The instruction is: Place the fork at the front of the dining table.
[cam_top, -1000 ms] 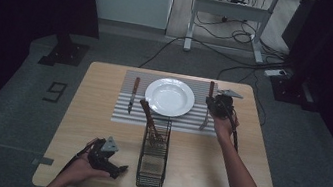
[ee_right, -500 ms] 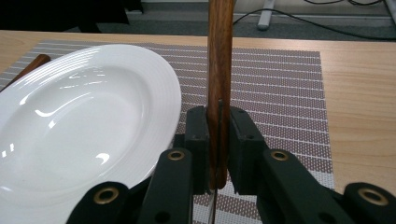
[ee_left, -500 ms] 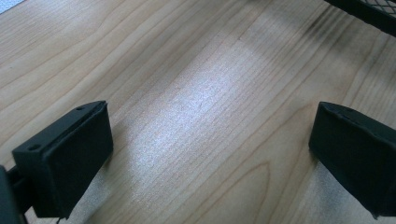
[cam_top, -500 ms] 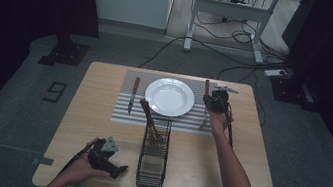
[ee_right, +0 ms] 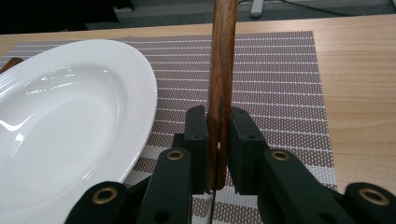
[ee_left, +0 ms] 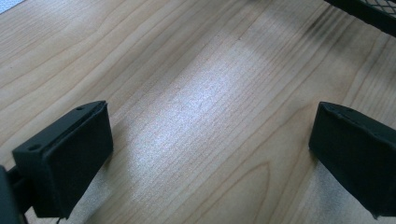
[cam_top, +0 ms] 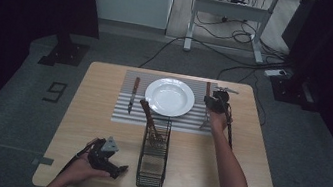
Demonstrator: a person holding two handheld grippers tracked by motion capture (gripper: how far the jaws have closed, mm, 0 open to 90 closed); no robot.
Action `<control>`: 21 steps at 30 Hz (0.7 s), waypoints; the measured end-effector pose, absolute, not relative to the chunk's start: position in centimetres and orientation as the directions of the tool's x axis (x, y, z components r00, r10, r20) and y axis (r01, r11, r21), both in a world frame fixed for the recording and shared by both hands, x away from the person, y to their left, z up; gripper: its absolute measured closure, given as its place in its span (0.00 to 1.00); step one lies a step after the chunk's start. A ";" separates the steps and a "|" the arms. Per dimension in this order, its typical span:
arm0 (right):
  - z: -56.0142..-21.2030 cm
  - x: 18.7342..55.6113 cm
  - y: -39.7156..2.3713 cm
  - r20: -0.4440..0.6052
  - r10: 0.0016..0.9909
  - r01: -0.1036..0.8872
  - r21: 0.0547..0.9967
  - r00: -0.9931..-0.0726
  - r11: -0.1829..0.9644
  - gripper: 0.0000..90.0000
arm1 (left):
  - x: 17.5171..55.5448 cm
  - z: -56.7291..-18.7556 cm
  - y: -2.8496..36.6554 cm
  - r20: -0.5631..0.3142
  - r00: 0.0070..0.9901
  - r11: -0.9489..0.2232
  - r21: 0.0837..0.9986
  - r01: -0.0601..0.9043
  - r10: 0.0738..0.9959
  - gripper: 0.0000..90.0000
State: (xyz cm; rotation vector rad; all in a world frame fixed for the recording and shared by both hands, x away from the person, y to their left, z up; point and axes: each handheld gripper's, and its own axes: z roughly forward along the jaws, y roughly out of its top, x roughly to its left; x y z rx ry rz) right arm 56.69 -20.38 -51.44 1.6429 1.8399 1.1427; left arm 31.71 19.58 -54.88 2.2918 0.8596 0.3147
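We have the right gripper (ee_right: 218, 140) clamped on a wooden-handled utensil (ee_right: 222, 70), its two black jaws pressed against either side of the handle, with a thin metal edge showing in the slit between them. From the high view we judge it a piece of cutlery, fork or knife we cannot tell, being set down to the right of the white plate (cam_top: 170, 96). The relation that matters is the handle's long axis: in the right gripper view it runs straight away from the jaws, parallel to the side edge of the striped placemat (ee_right: 280, 84) and just beside the plate's rim without touching it. In the high view the right gripper (cam_top: 214, 102) sits over the mat's right strip, near the plate, and the handle points toward the far edge of the table (cam_top: 98, 128). The knife (cam_top: 133, 93) already lying on the mat left of the plate runs the same way, so we think the held piece should be lowered along that same line, kept clear of the rim. The left gripper (cam_top: 110, 161) rests well away at the near edge beside the wire basket (cam_top: 152, 159), its jaws standing wide apart over bare wood with nothing between them, so the right hand is plainly the nearer one.
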 end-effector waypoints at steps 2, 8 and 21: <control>-51.5 56.9 -20.3 0.202 0.956 0.611 0.791 -0.214 -0.030 0.88 | 31.7 -54.9 19.6 -0.006 0.755 -0.565 0.659 0.497 0.656 0.00; -52.0 57.5 -19.7 0.186 0.960 0.622 0.783 -0.211 -0.016 0.88 | 31.7 -54.9 19.6 -0.007 0.754 -0.565 0.659 0.497 0.657 0.00; -53.7 58.3 -19.9 0.190 0.967 0.643 0.765 -0.169 -0.038 0.88 | 31.6 -54.9 19.5 -0.007 0.754 -0.564 0.659 0.497 0.657 0.00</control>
